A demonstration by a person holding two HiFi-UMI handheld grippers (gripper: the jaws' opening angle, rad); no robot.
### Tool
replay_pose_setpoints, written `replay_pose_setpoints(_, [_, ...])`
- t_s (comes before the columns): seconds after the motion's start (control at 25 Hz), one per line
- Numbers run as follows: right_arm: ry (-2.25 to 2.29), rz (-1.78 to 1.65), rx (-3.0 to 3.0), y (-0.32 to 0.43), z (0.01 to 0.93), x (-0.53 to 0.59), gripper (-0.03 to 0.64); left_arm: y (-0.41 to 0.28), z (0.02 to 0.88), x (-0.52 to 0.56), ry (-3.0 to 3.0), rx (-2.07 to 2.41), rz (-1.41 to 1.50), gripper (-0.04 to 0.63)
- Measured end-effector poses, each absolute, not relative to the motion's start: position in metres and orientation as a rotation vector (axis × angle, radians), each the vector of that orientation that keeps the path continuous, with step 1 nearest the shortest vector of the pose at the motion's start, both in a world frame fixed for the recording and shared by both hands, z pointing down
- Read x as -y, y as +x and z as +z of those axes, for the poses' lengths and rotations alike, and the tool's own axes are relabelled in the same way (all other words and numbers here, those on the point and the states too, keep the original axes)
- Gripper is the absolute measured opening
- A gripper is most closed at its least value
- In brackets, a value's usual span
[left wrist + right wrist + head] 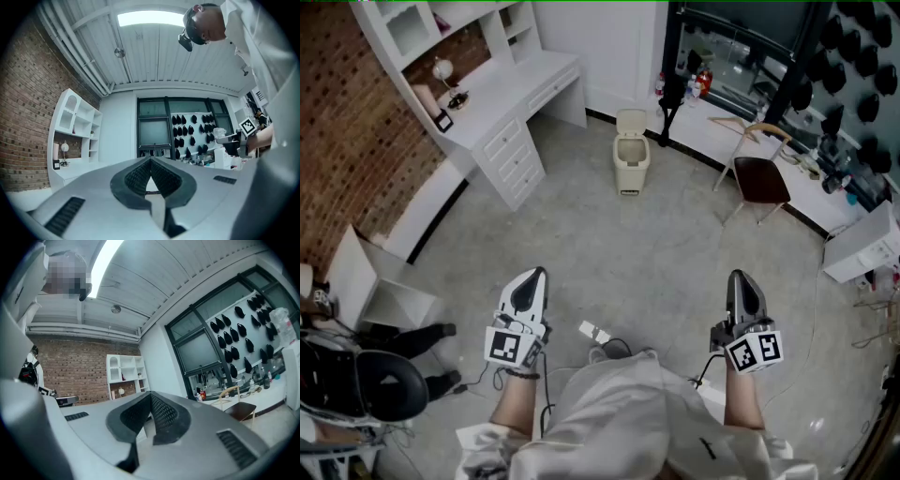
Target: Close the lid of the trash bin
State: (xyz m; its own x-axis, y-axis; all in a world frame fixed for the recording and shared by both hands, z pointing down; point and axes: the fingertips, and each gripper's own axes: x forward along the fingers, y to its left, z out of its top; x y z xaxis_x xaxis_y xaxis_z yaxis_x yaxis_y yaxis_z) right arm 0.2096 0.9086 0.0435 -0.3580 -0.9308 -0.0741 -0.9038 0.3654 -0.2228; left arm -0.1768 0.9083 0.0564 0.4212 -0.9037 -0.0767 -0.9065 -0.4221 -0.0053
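Gaping trash bin [631, 157], far beyond grippers [537, 275] [740, 277]

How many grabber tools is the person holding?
2. The left gripper sits lower left in the head view, the right gripper lower right, both shut and empty. No others show.

Looking into a staged studio room: brick wall [347, 122], white desk with shelves [516, 89], dark objects hanging on a display wall [862, 56], concrete floor [628, 253].

Even, cool indoor light from ceiling panel [150, 18], slight glare there. Shadows soft. Gripper views: strong fisheye, black rounded corners, nearest parts blurred. Head view sharp, edges bent.
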Motion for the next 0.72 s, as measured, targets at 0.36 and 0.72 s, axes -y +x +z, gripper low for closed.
replay_pose_setpoints(0.36, [-1.679,-0.237,-2.430,0.202,0.041,-0.910,0.017,-0.187,0.052,-0.903,-2.625,-1.655,0.118,0.026])
replay_pose_setpoints(0.72, [-1.656,-0.228,-2.478,0.179,0.048,-0.913,0.221,-0.196,0.062,-0.899,-2.820,-1.562,0.188,0.179])
